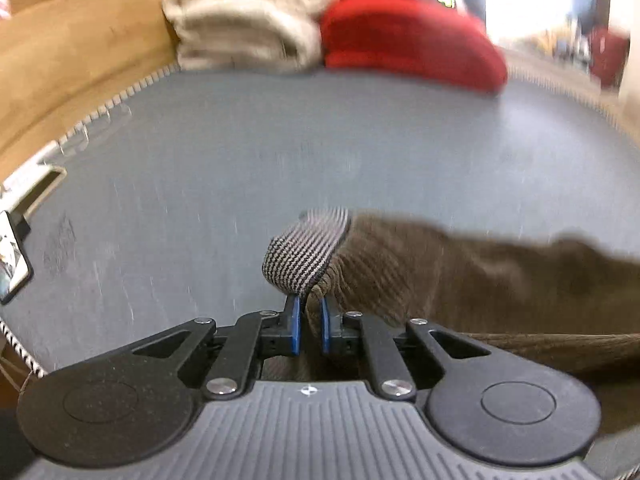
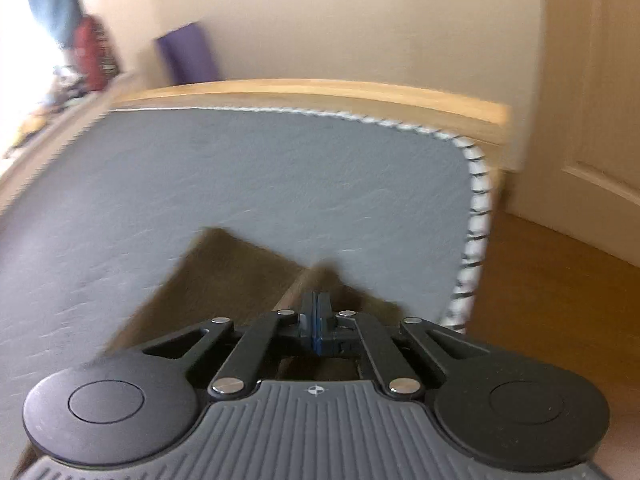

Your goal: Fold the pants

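Brown corduroy pants (image 1: 440, 276) with a black-and-grey striped waistband (image 1: 308, 248) hang over a grey mat (image 1: 240, 152). My left gripper (image 1: 310, 304) is shut on the pants at the waistband corner, and the fabric trails off to the right. In the right wrist view my right gripper (image 2: 316, 300) is shut on the brown pants (image 2: 232, 268), which spread out to the left below it over the grey mat (image 2: 260, 176). Both views are motion-blurred.
A folded beige garment (image 1: 240, 20) and a red garment (image 1: 408, 40) lie at the mat's far edge. A phone (image 1: 12, 256) sits at the left edge. The mat lies on a wooden table (image 2: 320, 92); its right edge (image 2: 476, 216) drops to the floor.
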Available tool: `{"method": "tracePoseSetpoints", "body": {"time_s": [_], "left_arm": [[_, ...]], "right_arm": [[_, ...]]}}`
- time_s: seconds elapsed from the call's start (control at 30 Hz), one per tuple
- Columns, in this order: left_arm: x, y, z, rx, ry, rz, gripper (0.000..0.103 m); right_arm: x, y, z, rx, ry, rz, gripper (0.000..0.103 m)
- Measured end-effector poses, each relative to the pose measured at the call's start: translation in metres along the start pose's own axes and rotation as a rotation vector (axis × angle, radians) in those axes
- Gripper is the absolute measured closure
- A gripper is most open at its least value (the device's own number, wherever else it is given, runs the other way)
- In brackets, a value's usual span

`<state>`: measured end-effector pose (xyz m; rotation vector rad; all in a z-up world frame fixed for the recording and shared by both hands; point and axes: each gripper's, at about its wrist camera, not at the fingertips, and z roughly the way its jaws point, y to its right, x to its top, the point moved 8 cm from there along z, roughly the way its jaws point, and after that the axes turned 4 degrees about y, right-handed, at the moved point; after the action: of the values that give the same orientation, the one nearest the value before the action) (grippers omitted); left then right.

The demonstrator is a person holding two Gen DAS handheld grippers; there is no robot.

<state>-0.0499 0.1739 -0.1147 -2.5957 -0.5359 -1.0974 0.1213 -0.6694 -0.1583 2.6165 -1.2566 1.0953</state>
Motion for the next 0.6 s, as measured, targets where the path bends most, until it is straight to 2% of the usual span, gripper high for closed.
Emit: {"method": "tracePoseSetpoints", "body": {"time_s": [0.03,0.07,0.1,0.13,0.17,0.23,0.27,0.3,0.47,0.53,0.6], "left_arm": [[-0.007,0.002,0.006,0.022,-0.038,0.028,0.081],[-0.009,0.002,0.009,0.046,-0.051,0.043,0.075],[-0.009,0.000,0.006,0.081,-0.039,0.052,0.063],[-0.006,-0.003,0.002,0.108,-0.009,0.055,0.053],[0.000,-0.003,-0.004,0.120,0.029,0.050,0.051],[0.010,-0.003,-0.014,0.149,0.102,0.055,0.050],[0.015,-0.001,-0.020,0.164,0.144,0.066,0.049],[0.022,0.004,-0.021,0.160,0.180,0.073,0.047],[0.029,0.035,-0.038,0.030,0.291,0.144,0.045],[0.026,0.049,-0.036,-0.048,0.289,0.162,0.045],[0.020,0.061,-0.032,-0.122,0.247,0.174,0.045]], "right_arm": [[-0.004,0.008,0.005,0.007,-0.039,0.027,0.103],[-0.004,0.015,0.006,-0.002,-0.040,0.052,0.103],[-0.002,0.020,0.005,0.011,-0.026,0.093,0.099],[0.001,0.023,0.004,0.045,-0.013,0.137,0.099],[0.001,0.024,0.005,0.076,-0.020,0.167,0.096],[-0.003,0.024,0.011,0.128,-0.053,0.206,0.083],[-0.003,0.024,0.015,0.137,-0.067,0.215,0.076],[-0.005,0.024,0.020,0.130,-0.080,0.219,0.072],[-0.009,0.017,0.044,0.099,-0.087,0.196,0.068],[-0.008,0.012,0.055,0.090,-0.089,0.163,0.068],[-0.010,0.009,0.061,0.090,-0.090,0.135,0.068]]}}
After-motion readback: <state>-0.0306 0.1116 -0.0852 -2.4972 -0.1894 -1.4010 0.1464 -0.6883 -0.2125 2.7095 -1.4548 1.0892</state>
